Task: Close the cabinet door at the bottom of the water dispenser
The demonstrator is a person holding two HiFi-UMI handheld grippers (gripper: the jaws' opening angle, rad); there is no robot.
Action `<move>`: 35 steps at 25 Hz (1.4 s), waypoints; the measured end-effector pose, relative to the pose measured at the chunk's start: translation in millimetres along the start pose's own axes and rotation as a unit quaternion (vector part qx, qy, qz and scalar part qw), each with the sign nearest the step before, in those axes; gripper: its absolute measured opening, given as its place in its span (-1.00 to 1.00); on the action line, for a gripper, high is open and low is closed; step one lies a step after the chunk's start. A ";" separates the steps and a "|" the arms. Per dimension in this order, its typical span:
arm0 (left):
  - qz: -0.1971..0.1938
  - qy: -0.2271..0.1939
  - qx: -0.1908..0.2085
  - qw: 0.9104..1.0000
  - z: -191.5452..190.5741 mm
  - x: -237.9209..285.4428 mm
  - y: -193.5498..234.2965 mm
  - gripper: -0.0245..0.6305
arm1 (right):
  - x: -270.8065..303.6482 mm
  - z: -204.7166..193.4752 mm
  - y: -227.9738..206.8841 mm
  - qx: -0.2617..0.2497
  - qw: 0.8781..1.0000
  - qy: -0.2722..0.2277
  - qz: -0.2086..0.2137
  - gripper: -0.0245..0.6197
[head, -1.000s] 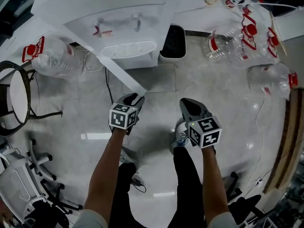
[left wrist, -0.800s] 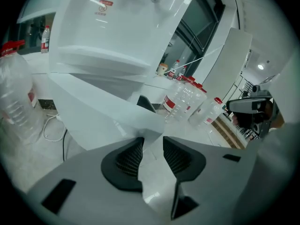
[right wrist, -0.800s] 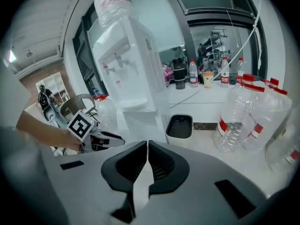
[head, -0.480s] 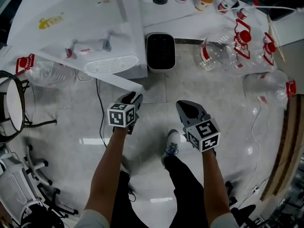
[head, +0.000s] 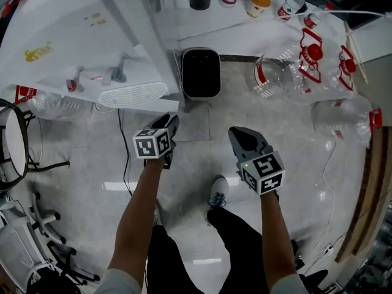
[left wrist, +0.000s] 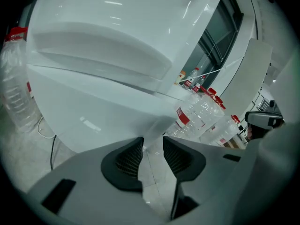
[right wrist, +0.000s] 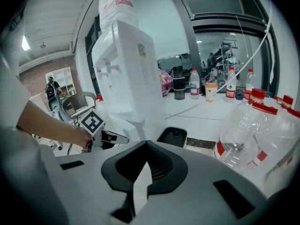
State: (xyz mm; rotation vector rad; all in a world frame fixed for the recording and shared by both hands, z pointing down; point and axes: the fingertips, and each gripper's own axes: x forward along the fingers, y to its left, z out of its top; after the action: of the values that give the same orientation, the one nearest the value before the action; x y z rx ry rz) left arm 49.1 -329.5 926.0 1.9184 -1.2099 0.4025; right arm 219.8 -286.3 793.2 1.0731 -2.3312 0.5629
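1. My left claw (head: 170, 122) has its jaws apart, with nothing pressed between the pads (left wrist: 129, 158)
2. The water dispenser (head: 79, 48) stands on the floor (head: 202, 121) at the upper left of the head view, with a black bin (head: 201, 72) just beside it
3. The cabinet door (left wrist: 93, 111) at its bottom fills the left gripper view as a white panel, not yet flush with the body; its free edge lies just ahead of the left claw's tips
4. My right claw (head: 240, 133) is closed tip to tip on nothing, hanging over the floor to the right of the door
5. Empty water jugs (head: 294, 66) lie further right
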 end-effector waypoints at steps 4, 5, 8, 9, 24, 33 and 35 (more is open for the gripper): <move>0.006 -0.013 0.004 1.000 12.3 14.0 3.6 -0.46 | 5.6 5.2 -15.0 -0.015 1.000 0.000 -0.006 -0.84; 0.008 -0.017 0.002 1.000 15.9 17.2 4.2 -0.46 | 7.1 6.1 -18.9 -0.020 1.000 0.003 -0.007 -0.84; 0.007 -0.024 0.003 1.000 24.4 26.3 5.1 -0.46 | 12.4 8.1 -27.7 -0.032 0.999 0.008 -0.011 -0.84; 0.007 -0.026 0.003 1.000 26.2 28.4 6.3 -0.46 | 14.4 9.2 -28.7 -0.035 0.999 0.008 -0.013 -0.84; 0.007 -0.005 0.050 0.999 36.1 10.7 2.0 -0.47 | 4.4 31.3 -23.9 -0.030 0.999 0.011 -0.032 -0.84; -0.003 -0.017 0.150 0.989 68.3 -125.8 -32.1 -0.47 | -74.5 97.8 43.6 -0.036 0.998 -0.021 -0.055 -0.84; -0.004 -0.027 0.175 0.984 81.1 -167.1 -39.9 -0.51 | -94.0 112.1 66.0 -0.035 0.997 -0.024 -0.060 -0.84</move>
State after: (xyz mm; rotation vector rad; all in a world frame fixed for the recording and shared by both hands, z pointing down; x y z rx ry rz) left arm -10.2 -283.5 751.5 2.2430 -1.2278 0.5950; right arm 190.0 -255.1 638.6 1.1966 -2.2907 0.4100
